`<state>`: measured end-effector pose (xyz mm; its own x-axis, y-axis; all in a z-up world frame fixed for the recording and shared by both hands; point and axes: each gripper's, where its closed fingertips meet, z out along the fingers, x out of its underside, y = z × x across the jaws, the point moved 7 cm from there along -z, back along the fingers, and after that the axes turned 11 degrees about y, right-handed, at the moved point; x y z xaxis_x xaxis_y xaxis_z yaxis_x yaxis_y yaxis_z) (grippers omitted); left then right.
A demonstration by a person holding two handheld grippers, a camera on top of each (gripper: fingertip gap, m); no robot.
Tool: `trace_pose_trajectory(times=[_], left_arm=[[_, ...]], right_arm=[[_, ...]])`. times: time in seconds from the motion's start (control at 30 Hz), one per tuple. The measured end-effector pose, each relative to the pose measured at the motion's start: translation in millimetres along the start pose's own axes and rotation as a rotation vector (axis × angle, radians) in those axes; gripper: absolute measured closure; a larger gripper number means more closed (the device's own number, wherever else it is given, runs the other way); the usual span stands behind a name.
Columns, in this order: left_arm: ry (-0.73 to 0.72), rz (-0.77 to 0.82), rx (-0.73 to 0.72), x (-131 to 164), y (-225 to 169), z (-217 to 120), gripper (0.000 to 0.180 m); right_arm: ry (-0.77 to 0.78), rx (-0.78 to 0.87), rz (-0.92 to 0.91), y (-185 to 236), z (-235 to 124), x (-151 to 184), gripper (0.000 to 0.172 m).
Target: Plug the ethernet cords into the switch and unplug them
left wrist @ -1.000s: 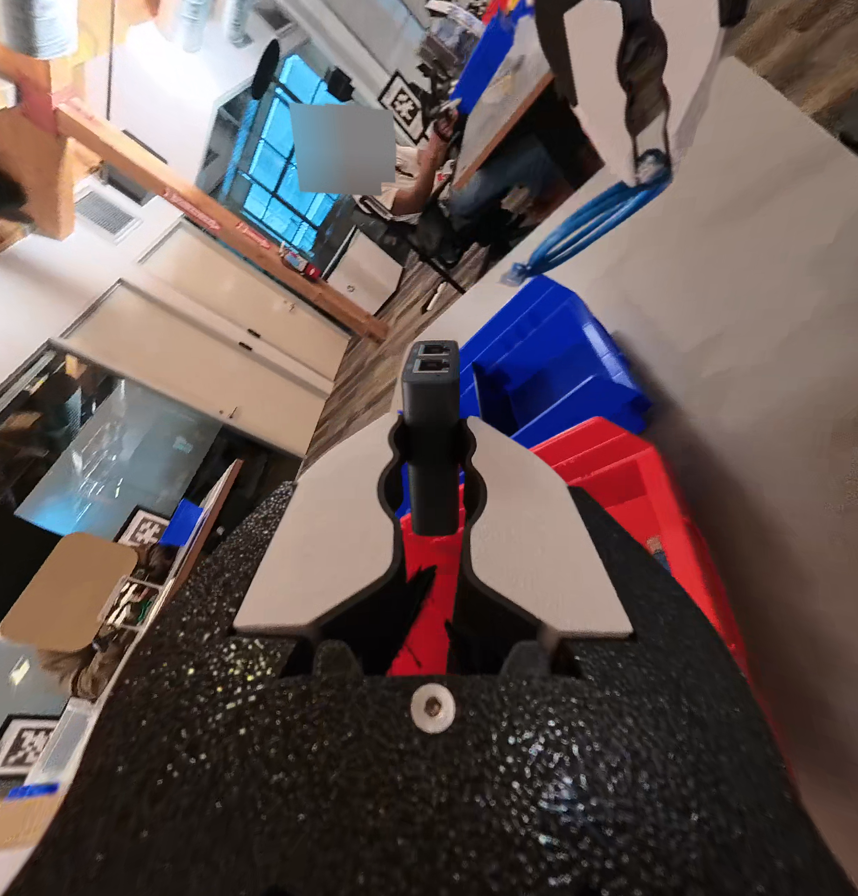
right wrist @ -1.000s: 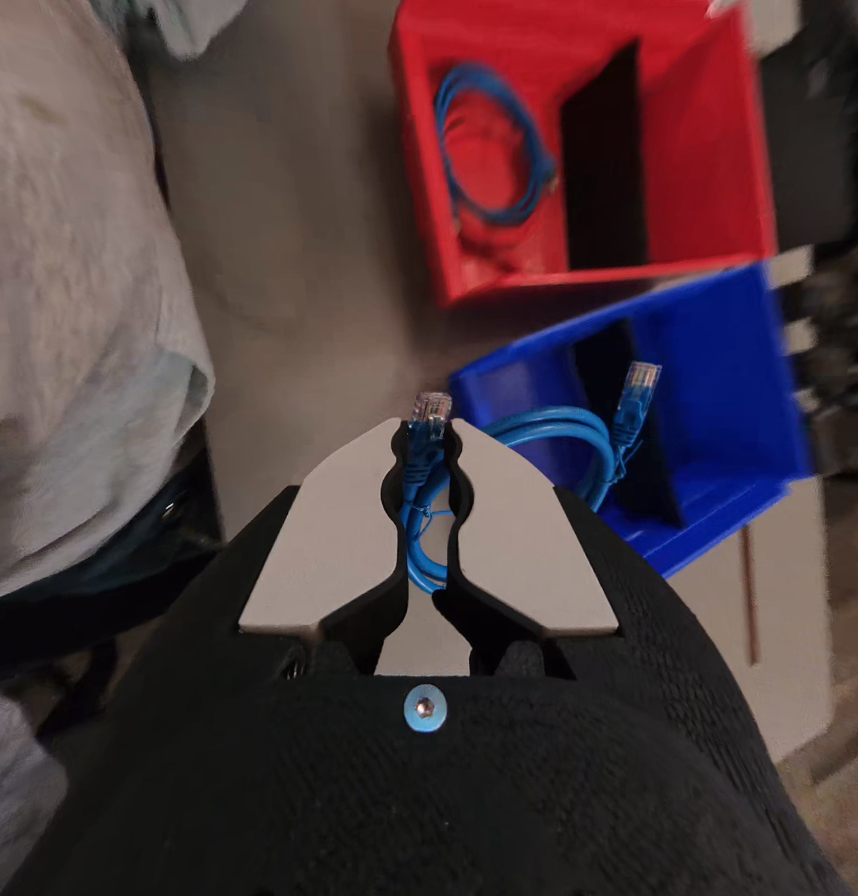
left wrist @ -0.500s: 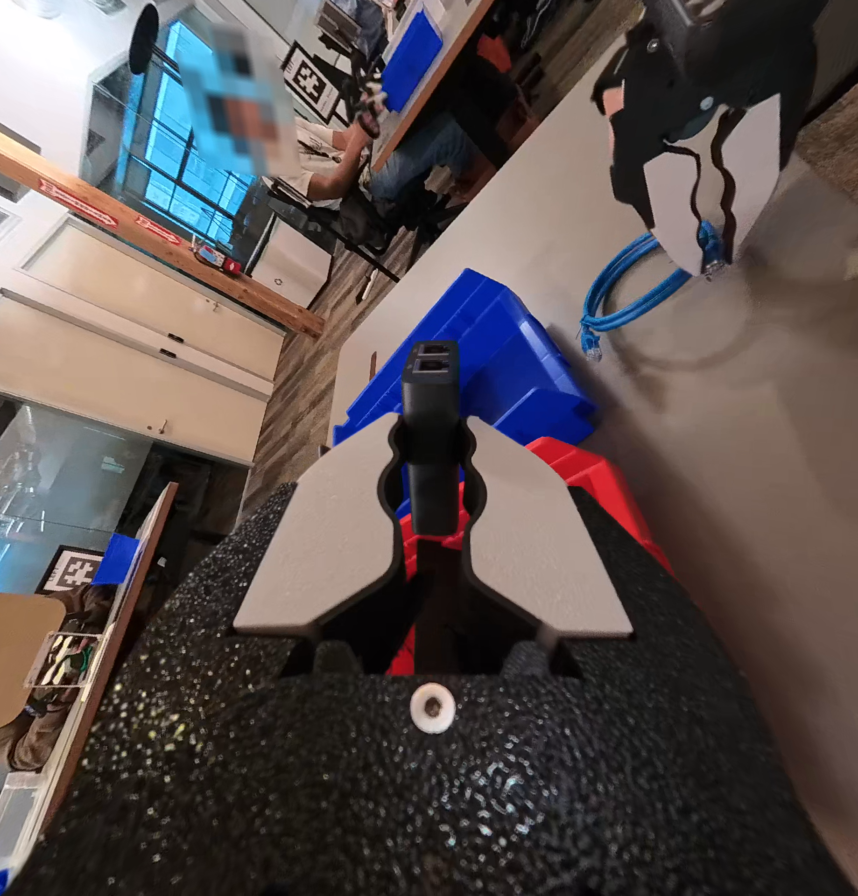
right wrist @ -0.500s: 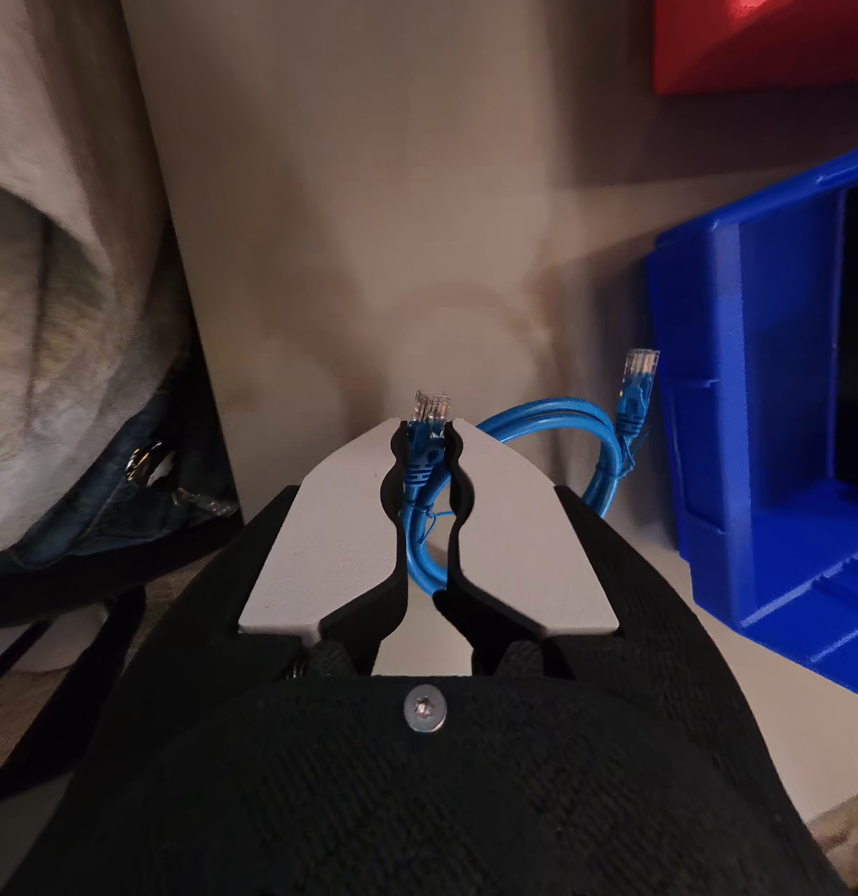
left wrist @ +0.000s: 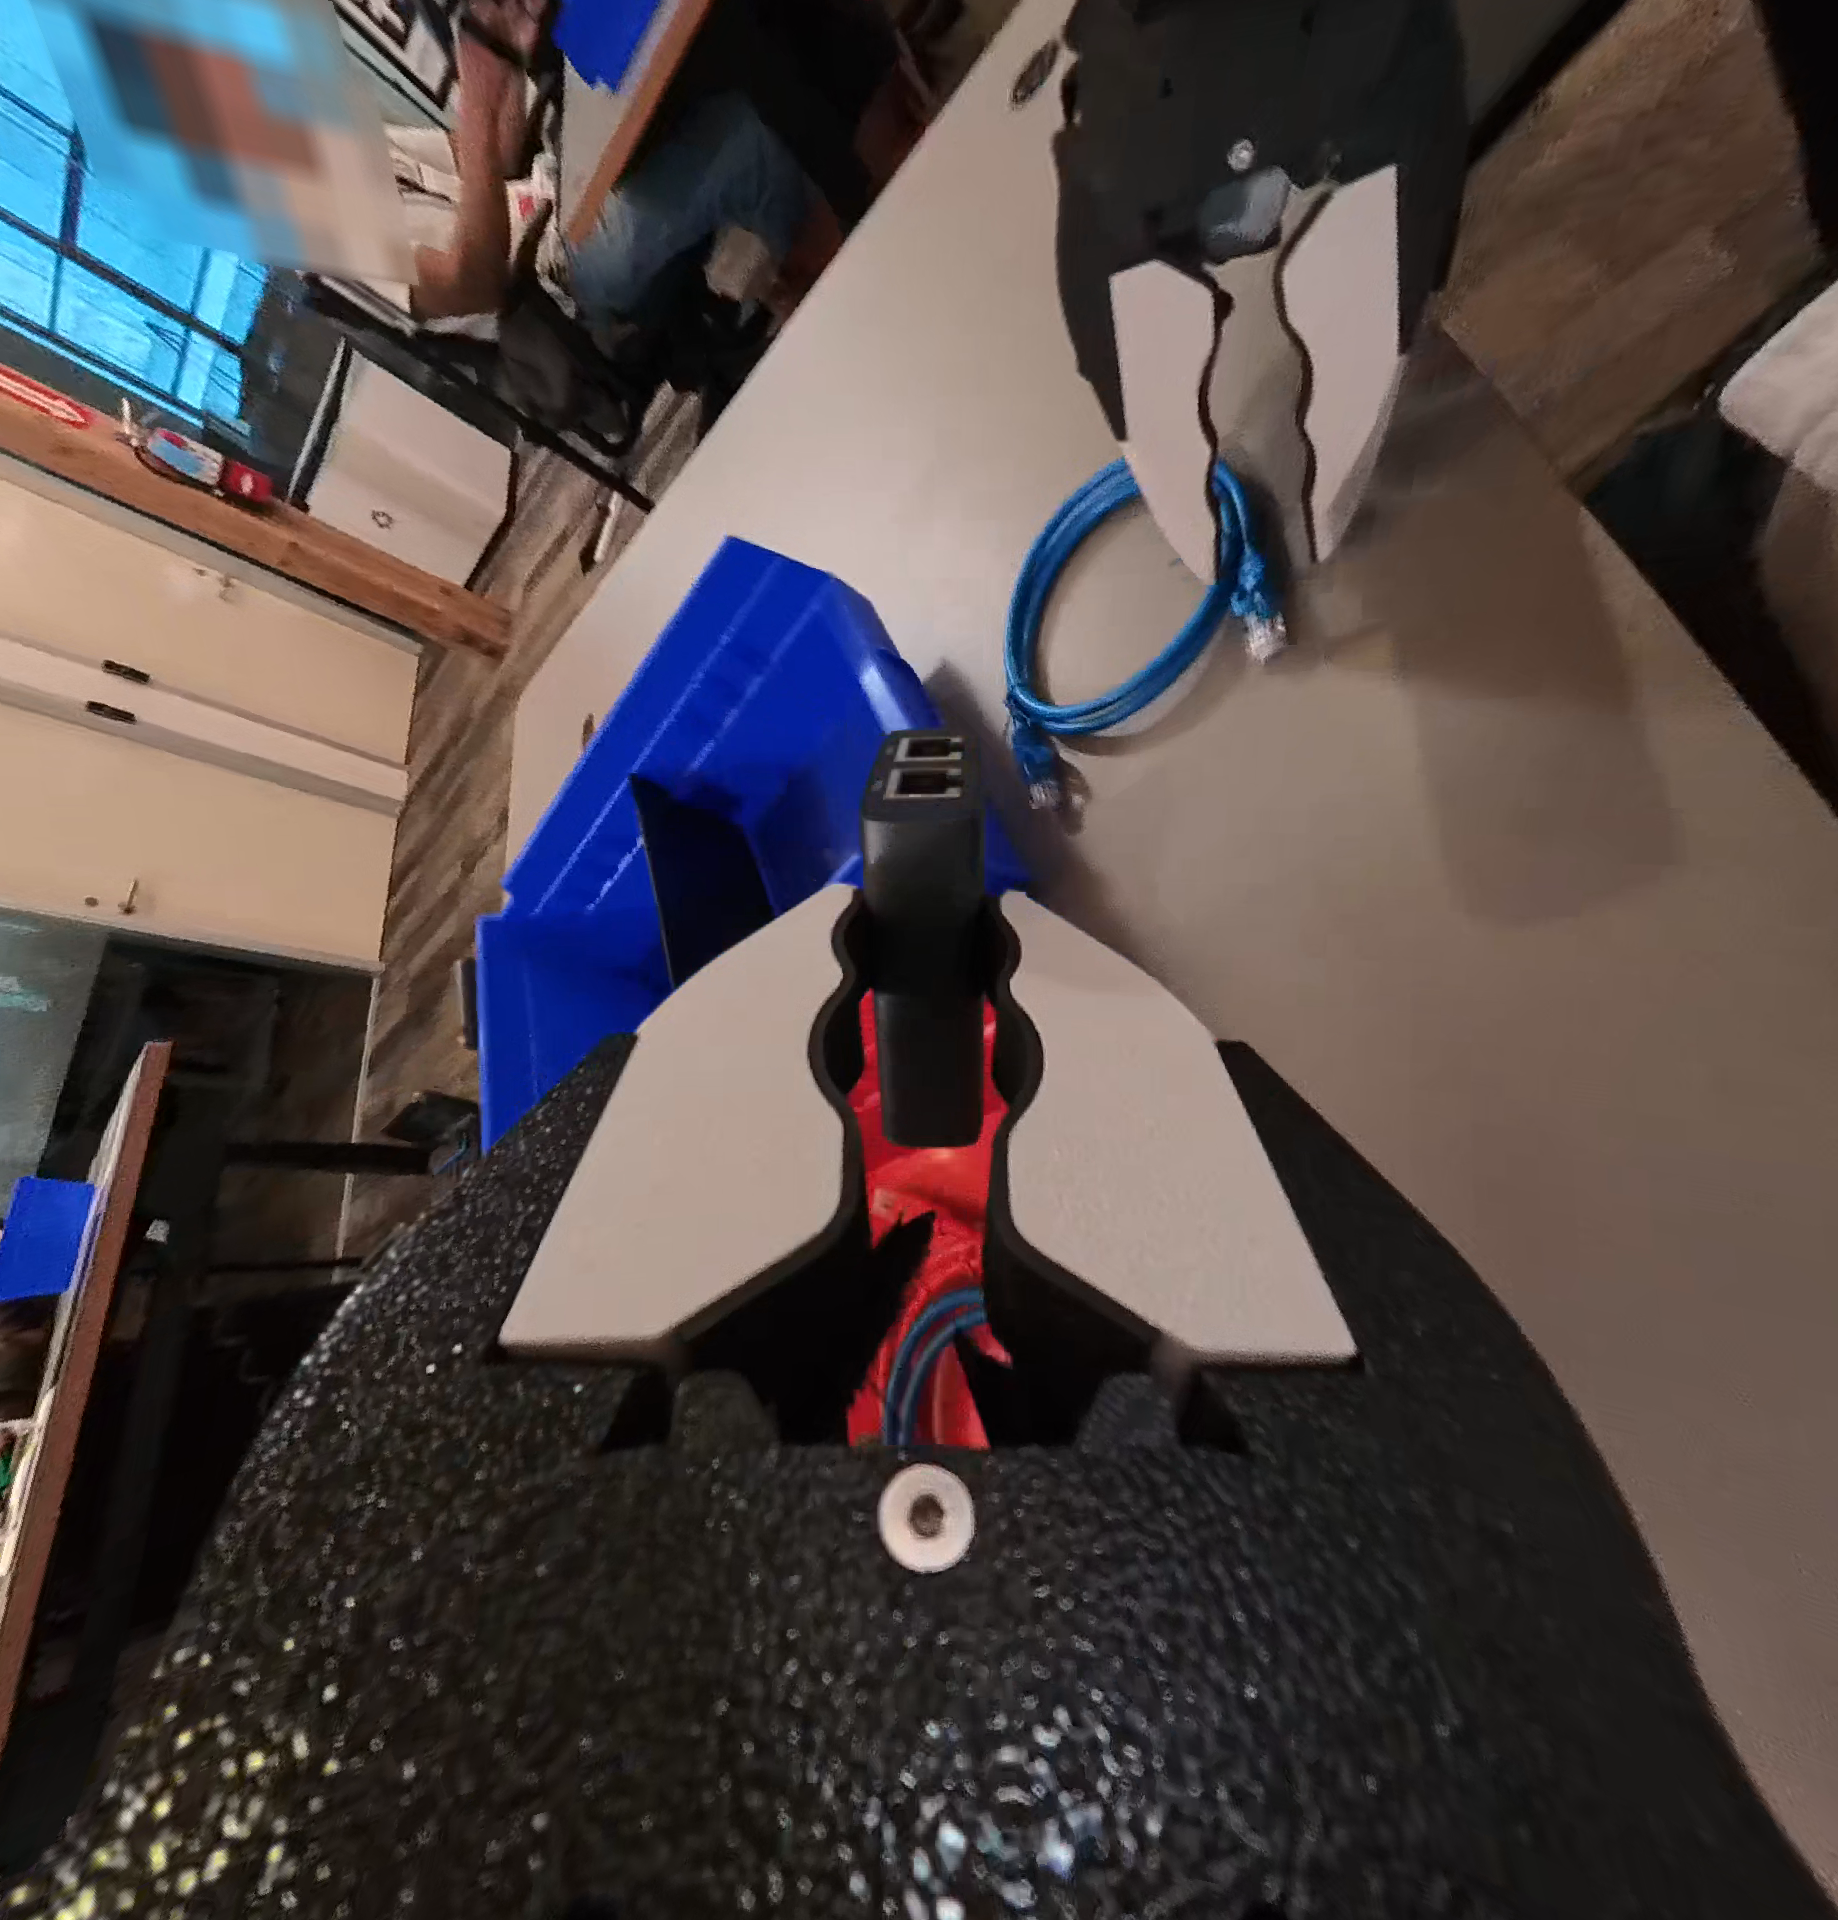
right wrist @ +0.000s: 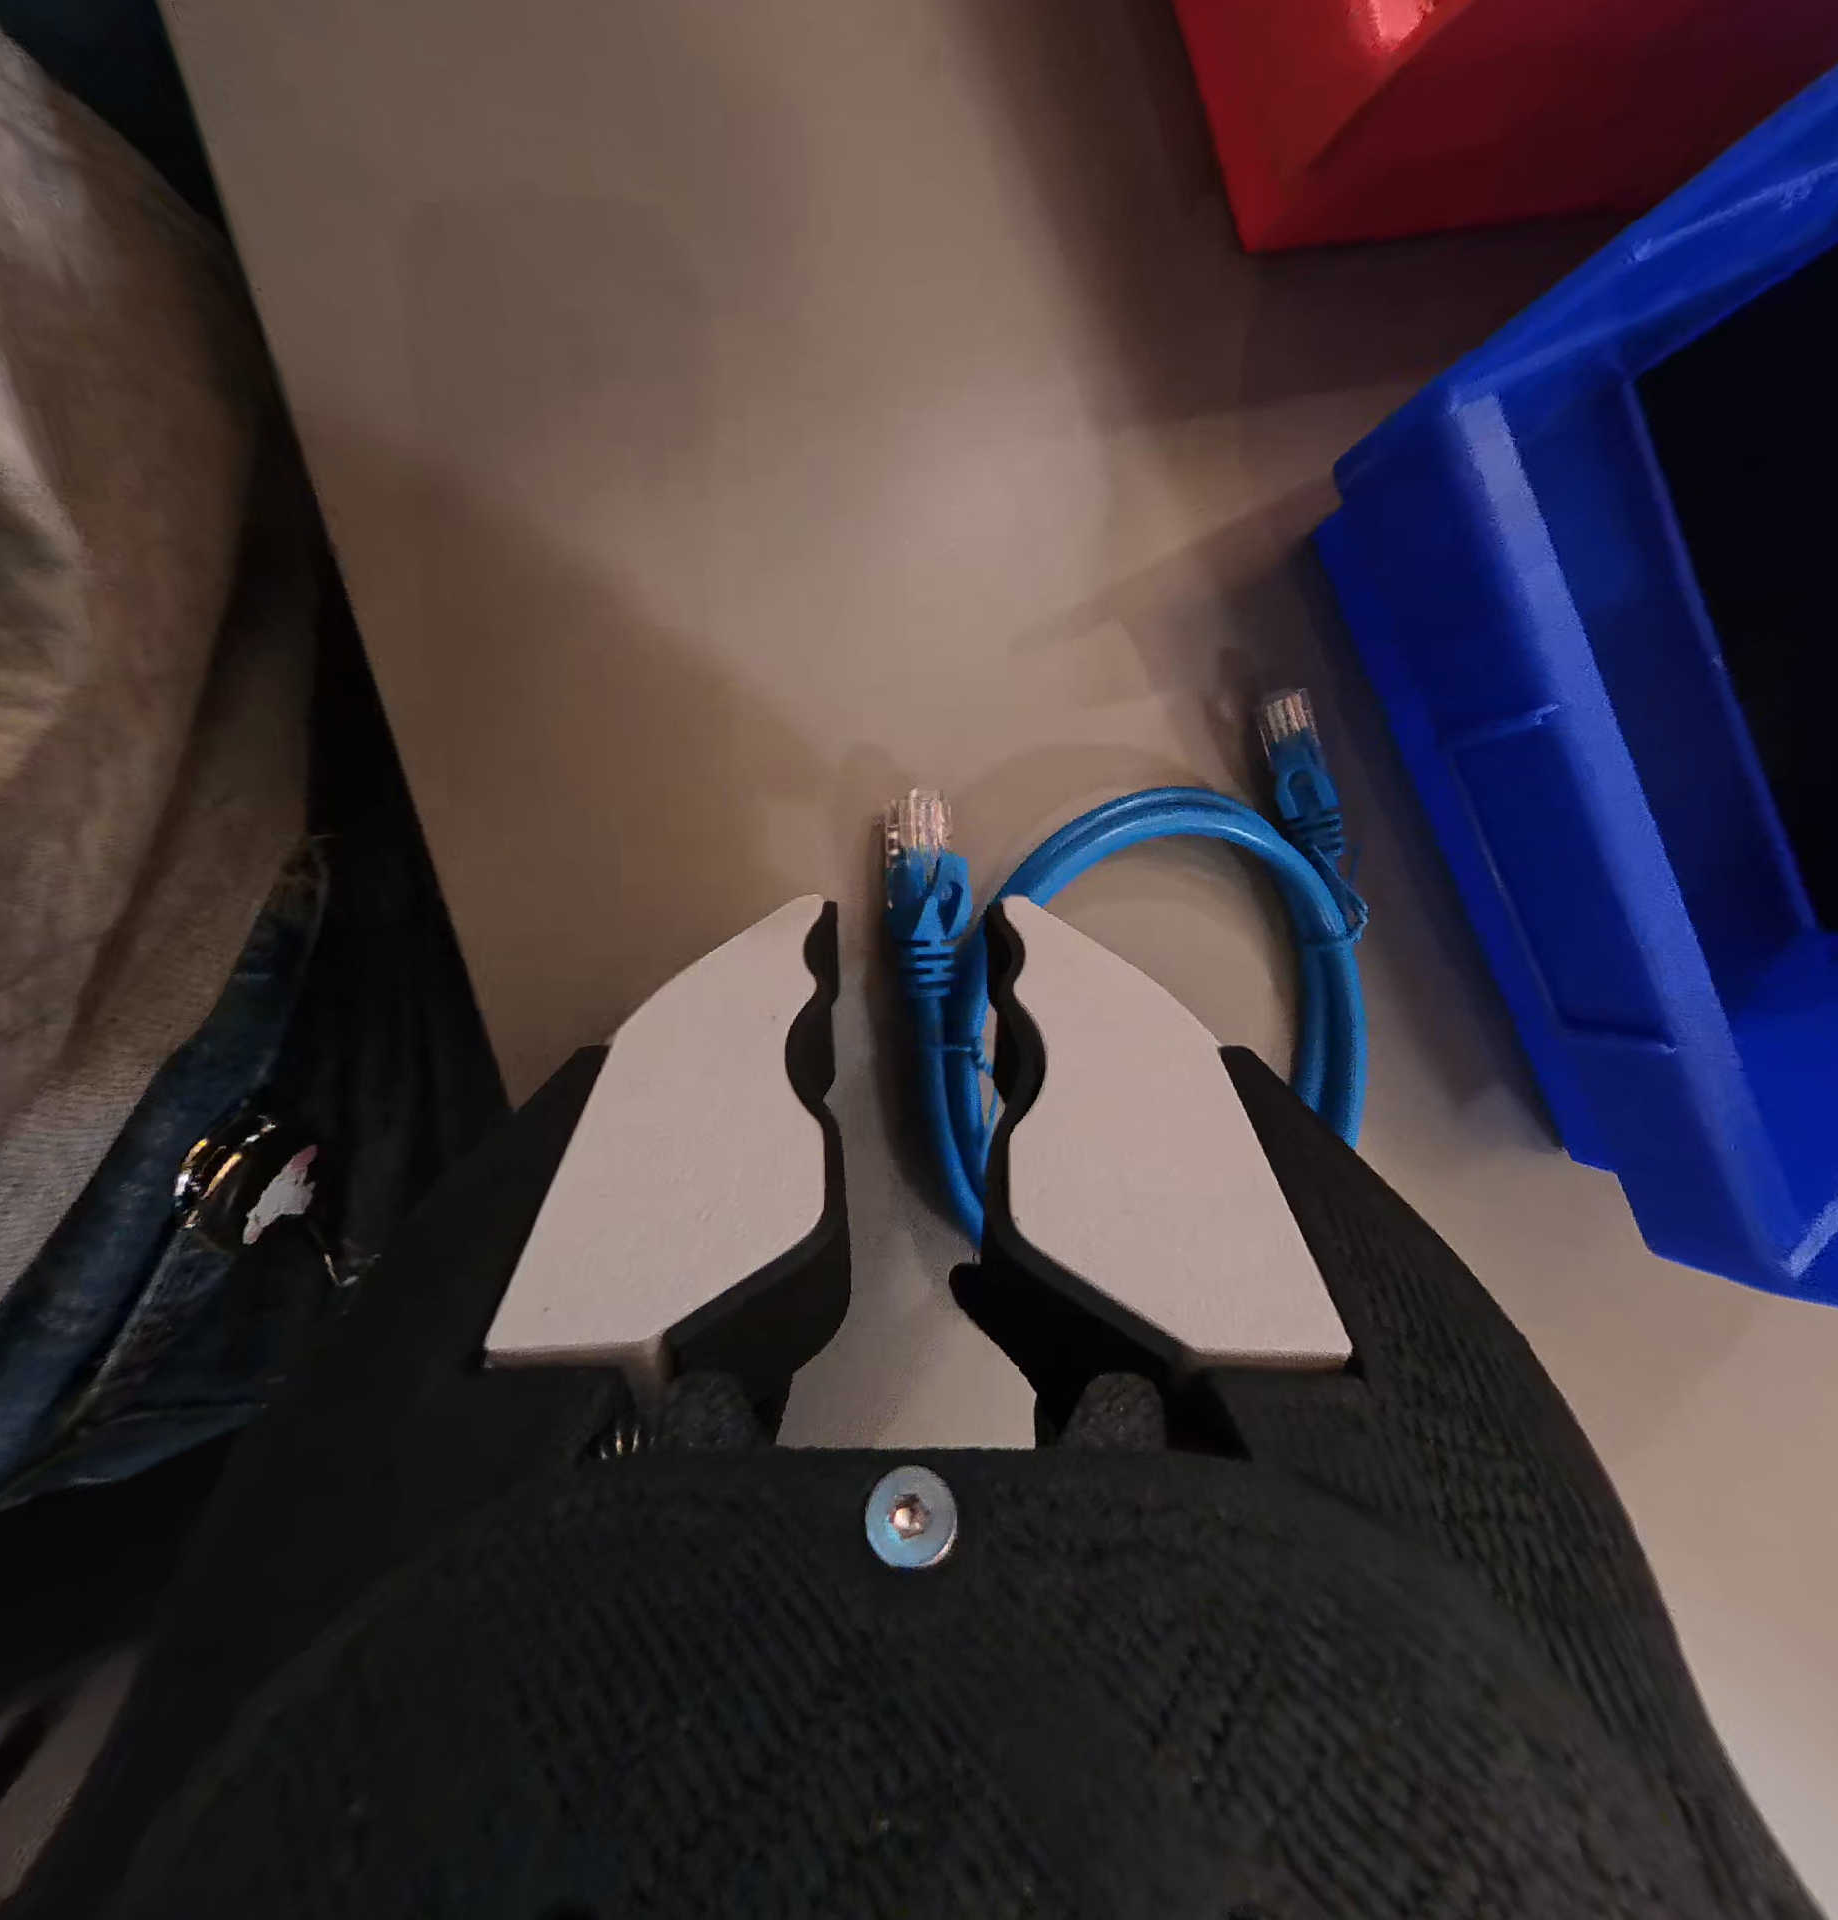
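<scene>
Left gripper [left wrist: 920, 914] has its fingers clamped on the black switch [left wrist: 920, 883], ports facing away, held up above the red bin [left wrist: 925, 1205] and blue bin [left wrist: 686, 790]. The right gripper [right wrist: 910, 914] is open: the coiled blue ethernet cord [right wrist: 1185, 821] lies flat on the surface [right wrist: 686, 468] near its front edge, just beside the blue bin, one plug [right wrist: 920, 862] loose between the spread fingers with a visible gap.

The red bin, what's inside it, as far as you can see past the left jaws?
Between the left gripper's jaws, a strip of the red bin shows, with a loop of blue cable inside. The gripper and the black switch it grips cover the rest.
</scene>
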<state>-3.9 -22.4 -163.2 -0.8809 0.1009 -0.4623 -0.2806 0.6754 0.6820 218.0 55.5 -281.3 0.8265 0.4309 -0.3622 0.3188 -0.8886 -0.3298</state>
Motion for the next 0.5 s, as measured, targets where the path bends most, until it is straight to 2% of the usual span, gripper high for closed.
trace_pose_trajectory(times=[0.1, 0.3, 0.5], left_arm=[[0.046, -0.019, -0.022, 3, -12, 4, 0.160], [0.020, -0.077, 0.003, 4, -33, 3, 0.160], [0.051, -0.035, 0.032, -4, -62, 27, 0.160]], right_arm=[[0.033, -0.041, 0.002, -3, 6, 0, 0.150], [0.050, -0.124, 0.048, -10, 8, -3, 0.161], [-0.125, -0.298, 0.205, -19, 2, -12, 0.161]])
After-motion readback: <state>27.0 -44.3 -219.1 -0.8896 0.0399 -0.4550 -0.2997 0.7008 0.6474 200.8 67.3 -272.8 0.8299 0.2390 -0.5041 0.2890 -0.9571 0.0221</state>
